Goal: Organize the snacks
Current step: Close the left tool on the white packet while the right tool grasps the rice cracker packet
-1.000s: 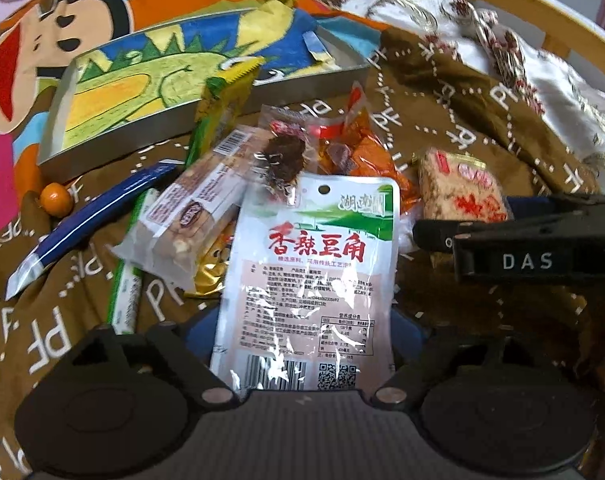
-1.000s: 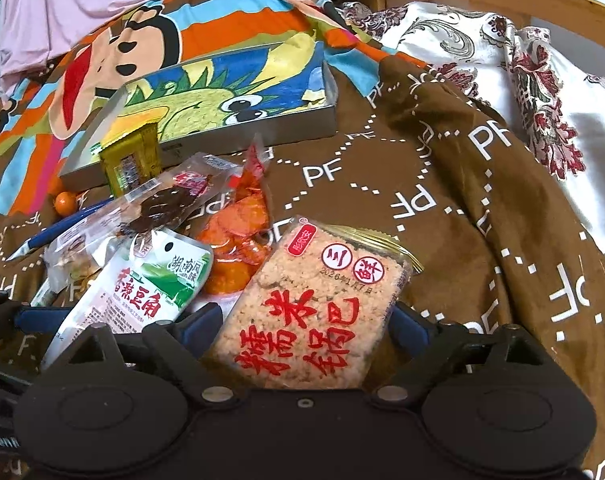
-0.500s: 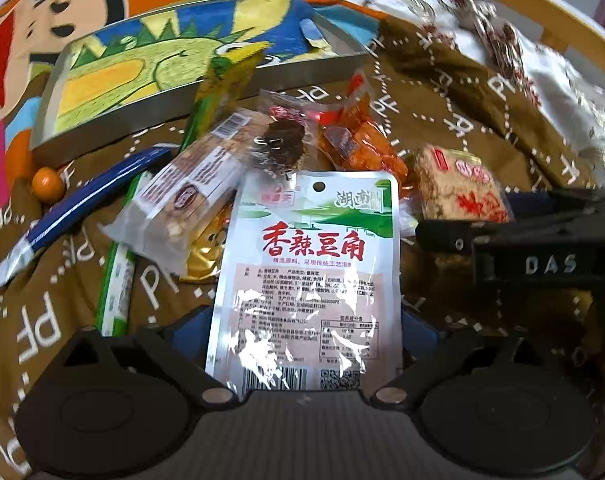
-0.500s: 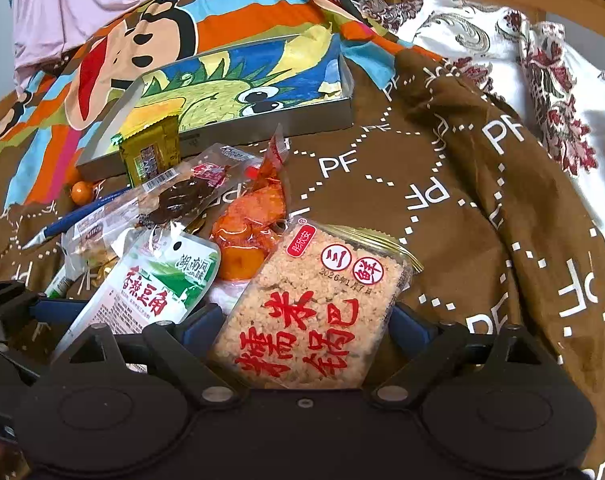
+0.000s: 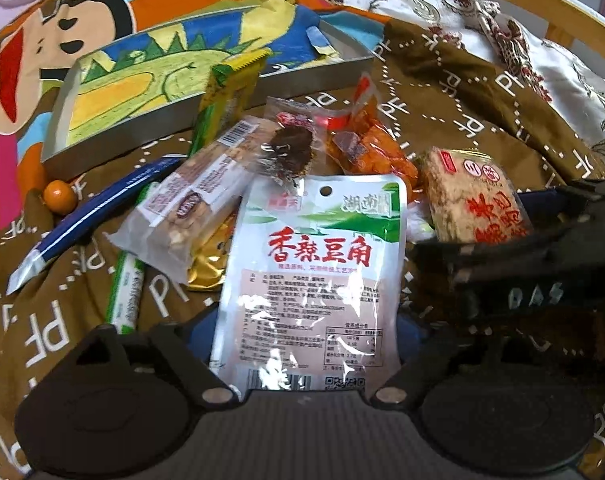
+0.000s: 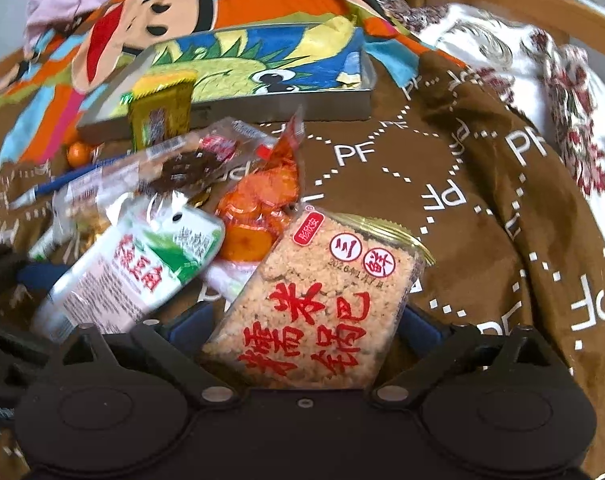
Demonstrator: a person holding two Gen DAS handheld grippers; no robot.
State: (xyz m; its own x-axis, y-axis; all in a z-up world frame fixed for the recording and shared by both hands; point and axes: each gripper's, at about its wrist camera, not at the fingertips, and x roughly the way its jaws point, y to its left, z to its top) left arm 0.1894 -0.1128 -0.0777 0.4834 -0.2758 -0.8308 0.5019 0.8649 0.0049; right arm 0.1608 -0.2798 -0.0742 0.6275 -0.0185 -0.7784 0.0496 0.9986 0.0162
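Observation:
My left gripper is shut on a white and green bean snack pouch, held over the brown blanket; the pouch also shows in the right wrist view. My right gripper is shut on a rice cracker pack with red characters, seen in the left wrist view at the right. A pile of snacks lies ahead: an orange pack, a clear nut bar, a yellow-green packet. A shallow metal tray with a dinosaur picture lies behind the pile.
A blue stick sachet, a green stick and a small orange ball lie left of the pile. A cartoon blanket lies behind the tray. A floral cloth and wooden rail are at the right.
Both grippers have risen slightly and moved toward the tray, each carrying its pack. The rice cracker pack now tilts a little in the right gripper.

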